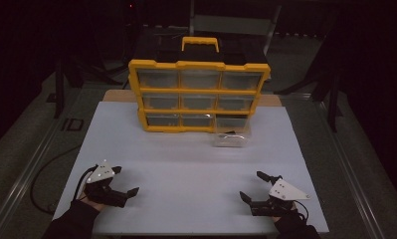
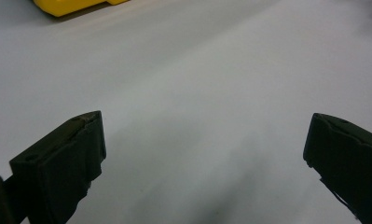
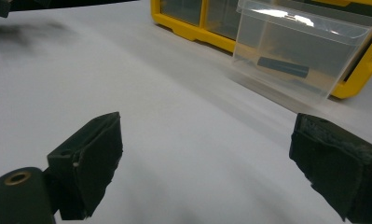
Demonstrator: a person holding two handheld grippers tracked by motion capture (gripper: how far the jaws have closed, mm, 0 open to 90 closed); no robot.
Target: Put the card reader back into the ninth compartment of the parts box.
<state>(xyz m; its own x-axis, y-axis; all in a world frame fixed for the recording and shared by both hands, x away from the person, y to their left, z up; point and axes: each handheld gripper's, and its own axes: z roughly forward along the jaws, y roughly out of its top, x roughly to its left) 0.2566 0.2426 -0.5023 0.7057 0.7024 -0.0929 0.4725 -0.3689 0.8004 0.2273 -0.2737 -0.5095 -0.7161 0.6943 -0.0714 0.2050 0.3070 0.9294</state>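
**Drawer's out, right claw has the shorter reach**

So here's where I'm at. Going left to right: my left gripper (image 1: 120, 180) is parked at the near-left of the white table (image 1: 186, 164), jaws spread wide, nothing in them. From its own camera I just get bare tabletop and a sliver of the yellow organizer (image 2: 72, 5) up around 11 o'clock, well apart.

Middle of the table, at the far edge, the organizer stands upright with its nine-bin face toward me. The bottom-right slot is vacant, and the clear drawer (image 1: 231, 139) that belongs there sits on the table just in front of it.

My right gripper (image 1: 252, 185) is at the near-right, also wide open and empty. From there the drawer (image 3: 305, 60) lies around 1 o'clock, long side running across the organizer's face, with a small dark part (image 3: 283, 66) inside.

My read: right hand is clearly nearer, so it's the one to go forward and grab across the drawer's short width.
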